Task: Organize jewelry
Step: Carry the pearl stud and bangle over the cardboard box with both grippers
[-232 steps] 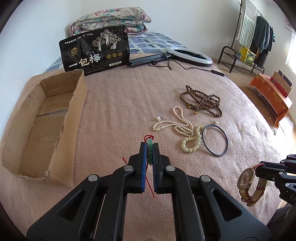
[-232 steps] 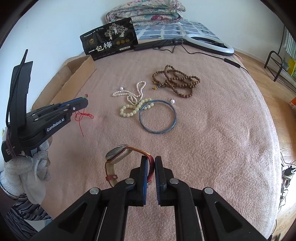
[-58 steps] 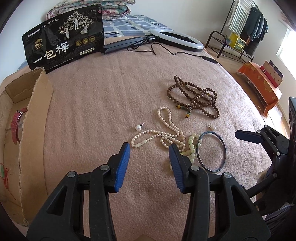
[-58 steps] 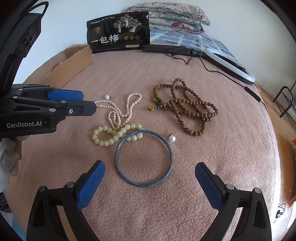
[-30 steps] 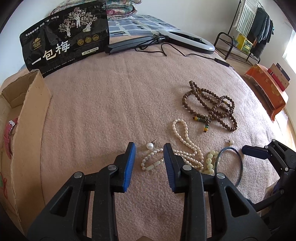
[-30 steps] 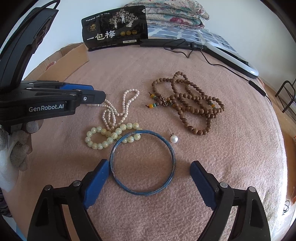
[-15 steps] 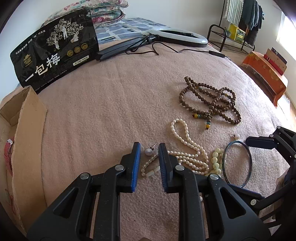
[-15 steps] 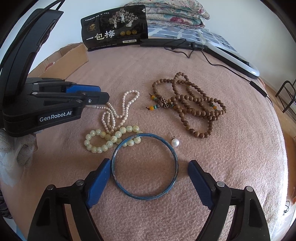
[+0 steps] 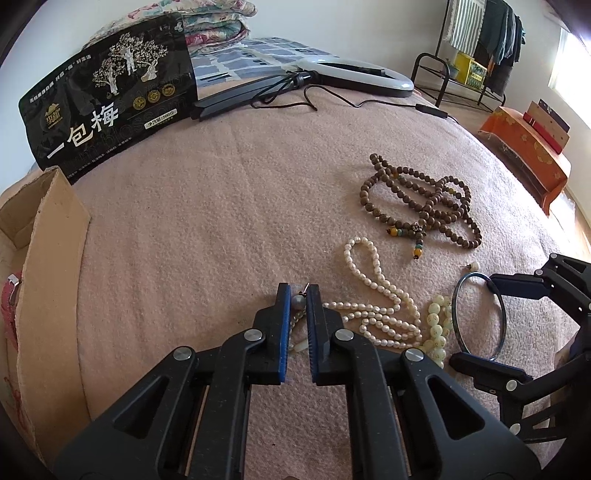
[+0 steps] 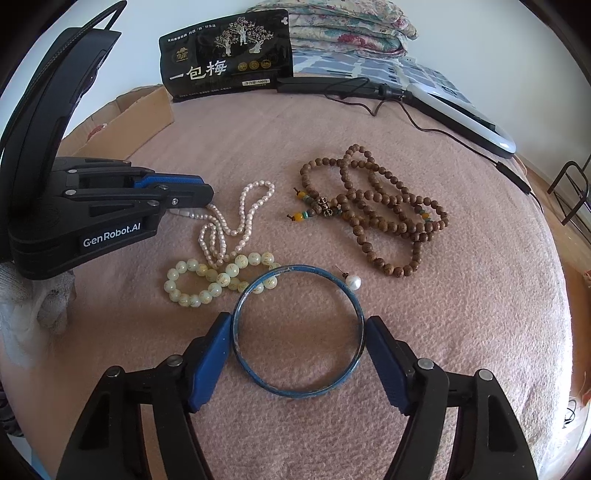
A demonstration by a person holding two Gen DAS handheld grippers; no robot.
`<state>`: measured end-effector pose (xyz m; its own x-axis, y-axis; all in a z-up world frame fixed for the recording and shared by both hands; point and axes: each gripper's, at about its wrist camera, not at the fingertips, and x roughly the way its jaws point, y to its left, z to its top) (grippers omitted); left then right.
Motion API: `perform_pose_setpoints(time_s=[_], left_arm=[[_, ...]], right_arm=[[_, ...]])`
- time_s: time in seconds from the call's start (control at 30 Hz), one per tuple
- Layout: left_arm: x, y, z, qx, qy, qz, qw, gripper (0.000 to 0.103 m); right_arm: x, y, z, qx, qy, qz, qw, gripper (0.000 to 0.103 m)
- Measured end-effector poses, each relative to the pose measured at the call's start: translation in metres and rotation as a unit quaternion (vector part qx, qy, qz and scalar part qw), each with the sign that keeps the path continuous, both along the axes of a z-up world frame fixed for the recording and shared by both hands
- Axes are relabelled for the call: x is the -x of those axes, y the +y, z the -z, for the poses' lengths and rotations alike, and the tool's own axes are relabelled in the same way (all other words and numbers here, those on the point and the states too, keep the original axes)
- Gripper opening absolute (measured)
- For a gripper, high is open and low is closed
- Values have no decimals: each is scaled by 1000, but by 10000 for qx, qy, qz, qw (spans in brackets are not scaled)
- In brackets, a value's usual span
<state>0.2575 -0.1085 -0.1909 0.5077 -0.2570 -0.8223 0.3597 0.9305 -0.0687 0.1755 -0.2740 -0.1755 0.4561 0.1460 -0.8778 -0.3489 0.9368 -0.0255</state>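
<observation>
My left gripper [image 9: 297, 295] is shut on a pearl earring [image 9: 298, 301] on the pink blanket, beside the pearl necklace [image 9: 373, 295]; it also shows in the right wrist view [image 10: 207, 195]. My right gripper [image 10: 297, 328] is open, its jaws standing either side of the blue bangle [image 10: 297, 328] and close against it. A second pearl earring [image 10: 352, 282] lies by the bangle. A pale green bead bracelet [image 10: 214, 280] and brown wooden beads [image 10: 376, 214] lie nearby. The cardboard box [image 9: 44, 266] at left holds a red watch strap [image 9: 9, 306].
A black snack bag [image 9: 110, 110] stands at the back. A ring light [image 9: 354, 77] with its cable lies behind it, and folded quilts [image 10: 347, 22] lie further back. The blanket drops off at right toward the floor and an orange stool [image 9: 524, 155].
The left gripper has closed onto the pearl earring. The right gripper has moved forward and narrowed, so its jaws now flank the blue bangle.
</observation>
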Motion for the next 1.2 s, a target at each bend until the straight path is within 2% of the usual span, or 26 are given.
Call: perform_pose_setpoints(time_s=[0.33,0.57,0.8,1.2], left_arm=[[-6,25,-13,250,-21,-349,9991,6],[0,36,-28,250,-171,-427,9986,6],[12,42,-49,278,-386,-431,9979,6],[28,72,-92,489,-752,-727,9933,6]], right_arm=[[3,-3,-3,-22,-13,-6,10000,73],[5,-5,-11,-5,-71,29,10000,73],[7,-10,-36,-60,-324,166,9993,73],[3,2,-93,-271,-810,330,9958,73]])
